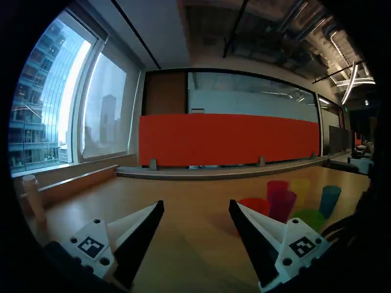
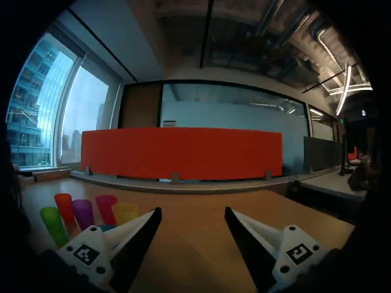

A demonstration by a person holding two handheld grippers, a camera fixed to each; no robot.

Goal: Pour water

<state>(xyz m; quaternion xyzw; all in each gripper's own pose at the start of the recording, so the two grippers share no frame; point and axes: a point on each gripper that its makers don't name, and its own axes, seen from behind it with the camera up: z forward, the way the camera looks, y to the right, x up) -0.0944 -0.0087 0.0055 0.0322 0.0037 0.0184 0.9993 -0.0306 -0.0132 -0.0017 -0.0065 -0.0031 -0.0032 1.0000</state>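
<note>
Several coloured plastic cups stand in a cluster on the wooden table. In the left gripper view they are at the right: red cup, purple cup, pink cup, yellow cup, teal cup, green cup. The left gripper is open and empty, with the cluster just right of its right finger. In the right gripper view the cups sit at the left: green cup, red cup, purple cup, pink cup, yellow cup. The right gripper is open and empty, its left finger partly covering the cups.
A tan cylinder stands at the table's left edge by the window ledge. An orange divider panel runs along the table's far edge, also visible as the divider. Bare tabletop lies between and ahead of the fingers.
</note>
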